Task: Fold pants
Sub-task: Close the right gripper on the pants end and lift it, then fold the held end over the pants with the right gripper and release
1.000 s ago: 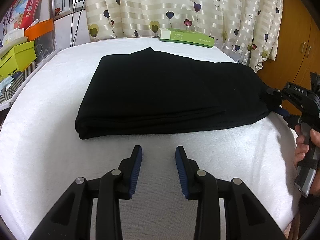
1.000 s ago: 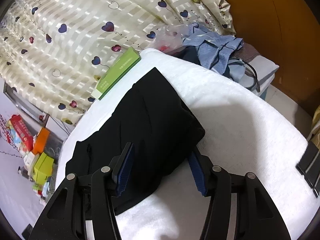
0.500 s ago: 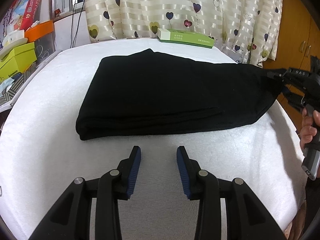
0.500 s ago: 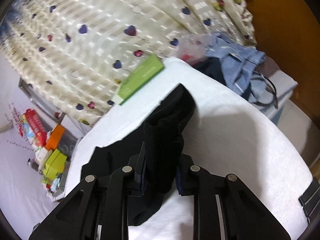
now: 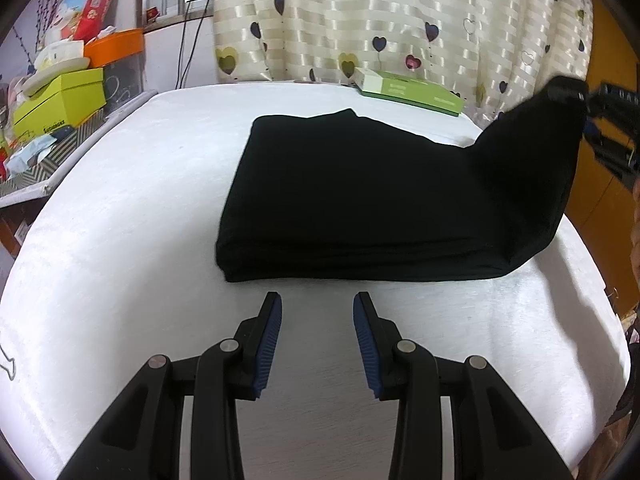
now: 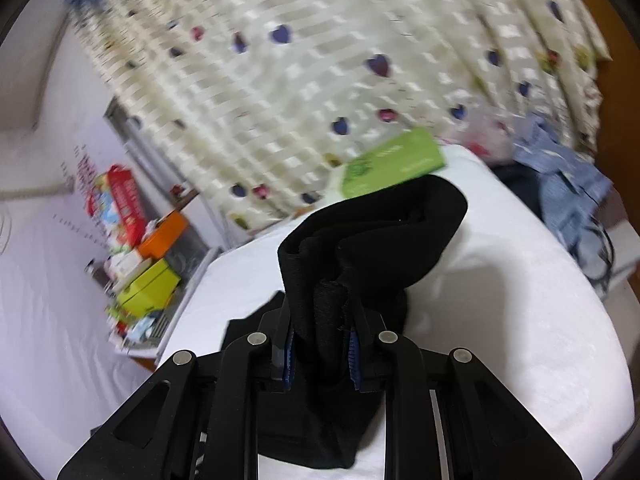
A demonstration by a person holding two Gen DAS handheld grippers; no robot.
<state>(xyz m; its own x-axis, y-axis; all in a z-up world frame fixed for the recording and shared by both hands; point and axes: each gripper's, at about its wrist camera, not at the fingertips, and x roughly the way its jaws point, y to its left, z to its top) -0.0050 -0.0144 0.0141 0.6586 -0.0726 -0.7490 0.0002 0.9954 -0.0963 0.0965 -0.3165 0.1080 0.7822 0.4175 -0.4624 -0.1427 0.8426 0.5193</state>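
Heart-print curtains (image 5: 400, 20) hung behind the white worktop (image 5: 120, 240), and the black pants (image 5: 360, 200) lay folded at centre. Right claw (image 6: 320, 354) was clamped on their 3 o'clock end, raised off the worktop (green box (image 5: 408, 90) at 1 o'clock). Left claw (image 5: 317, 340) hovered at 6 o'clock, spread and empty.

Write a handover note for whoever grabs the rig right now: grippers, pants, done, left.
Left hand-held gripper: open, empty, low over the white table, just short of the near edge of the black pants.
Right hand-held gripper: shut on the pants' right end, which is lifted off the table.
Done: pants already folded into a flat stack; left part lies flat.
Left: probably carry the raised end over toward the left, lay it down, release, smooth.
Green box at the far edge, clear of the pants.
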